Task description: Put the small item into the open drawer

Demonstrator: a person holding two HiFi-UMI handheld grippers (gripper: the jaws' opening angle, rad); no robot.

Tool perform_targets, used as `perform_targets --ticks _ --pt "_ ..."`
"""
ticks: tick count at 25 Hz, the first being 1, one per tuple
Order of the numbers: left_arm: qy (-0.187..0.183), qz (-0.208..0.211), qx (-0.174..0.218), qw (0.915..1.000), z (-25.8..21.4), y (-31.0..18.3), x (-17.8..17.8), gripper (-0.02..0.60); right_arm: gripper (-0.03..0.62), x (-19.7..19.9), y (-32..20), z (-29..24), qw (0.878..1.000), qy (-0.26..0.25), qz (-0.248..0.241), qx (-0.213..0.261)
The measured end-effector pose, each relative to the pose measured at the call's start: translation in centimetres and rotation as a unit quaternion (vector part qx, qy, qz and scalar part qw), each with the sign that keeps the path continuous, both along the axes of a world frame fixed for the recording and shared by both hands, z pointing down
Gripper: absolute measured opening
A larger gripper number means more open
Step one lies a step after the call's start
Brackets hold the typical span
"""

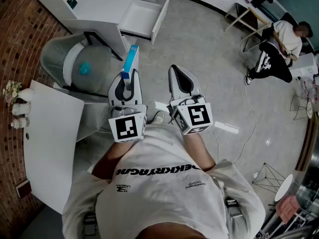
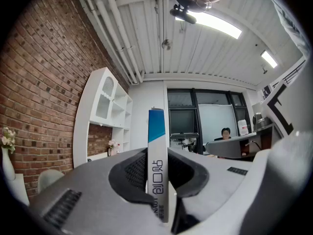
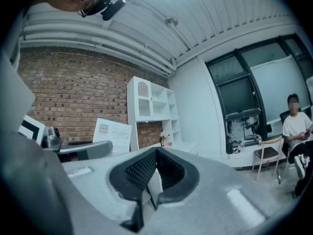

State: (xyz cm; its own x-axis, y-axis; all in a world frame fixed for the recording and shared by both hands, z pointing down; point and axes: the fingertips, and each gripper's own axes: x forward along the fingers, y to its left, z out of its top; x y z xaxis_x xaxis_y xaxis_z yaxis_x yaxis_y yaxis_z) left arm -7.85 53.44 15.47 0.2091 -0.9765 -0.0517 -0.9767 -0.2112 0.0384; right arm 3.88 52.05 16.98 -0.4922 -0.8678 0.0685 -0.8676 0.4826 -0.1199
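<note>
A slim white box with a blue end (image 1: 130, 62) sticks out of my left gripper (image 1: 128, 79), whose pads are shut on its lower part. In the left gripper view the box (image 2: 157, 155) stands upright between the dark pads of my left gripper (image 2: 157, 180). The open white drawer (image 1: 143, 17) juts from the white cabinet (image 1: 94, 4) ahead, well beyond the box. To the right of the left one, my right gripper (image 1: 182, 81) is level with it; in its own view the right gripper (image 3: 155, 173) is shut with nothing in it.
A grey round-backed chair (image 1: 70, 63) stands left of the grippers, under the cabinet. A white tabletop (image 1: 50, 133) lies at the near left, with a small flower vase (image 1: 12, 91) by the brick wall. A person (image 1: 279, 49) sits at the far right. A cable (image 1: 251, 118) trails on the floor.
</note>
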Motion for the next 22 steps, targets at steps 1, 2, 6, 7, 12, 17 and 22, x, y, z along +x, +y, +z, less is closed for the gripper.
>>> perform_targets --ticks 1,2,6,7,12,17,22 --pt "-0.001 0.000 -0.001 1.0000 0.0 -0.1 0.4 0.064 -0.004 0.3 -0.1 -0.1 1.000 -0.004 -0.001 0.000" --pt "-0.002 -0.001 -0.002 1.0000 0.0 -0.2 0.8 0.064 -0.003 0.7 -0.3 -0.1 1.000 -0.008 -0.002 0.000" --pt "-0.004 -0.005 -0.002 1.0000 0.1 -1.1 2.1 0.066 -0.003 1.8 -1.2 -0.1 1.000 -0.006 -0.010 0.003" --pt "-0.005 -0.006 -0.001 1.0000 0.1 -1.3 2.4 0.065 -0.003 2.2 -1.4 0.0 1.000 -0.003 -0.012 0.004" --pt "-0.006 -0.015 -0.003 0.9999 0.7 -2.0 4.6 0.066 -0.008 3.8 -2.4 0.6 1.000 0.002 -0.026 0.009" --pt "-0.011 -0.012 -0.019 0.9997 1.9 -2.3 6.0 0.064 -0.008 4.7 -2.8 1.4 1.000 0.008 -0.029 0.005" --pt "-0.009 -0.012 -0.035 0.9993 3.3 -3.7 6.4 0.065 -0.007 5.0 -4.1 2.4 0.999 0.005 -0.032 -0.006"
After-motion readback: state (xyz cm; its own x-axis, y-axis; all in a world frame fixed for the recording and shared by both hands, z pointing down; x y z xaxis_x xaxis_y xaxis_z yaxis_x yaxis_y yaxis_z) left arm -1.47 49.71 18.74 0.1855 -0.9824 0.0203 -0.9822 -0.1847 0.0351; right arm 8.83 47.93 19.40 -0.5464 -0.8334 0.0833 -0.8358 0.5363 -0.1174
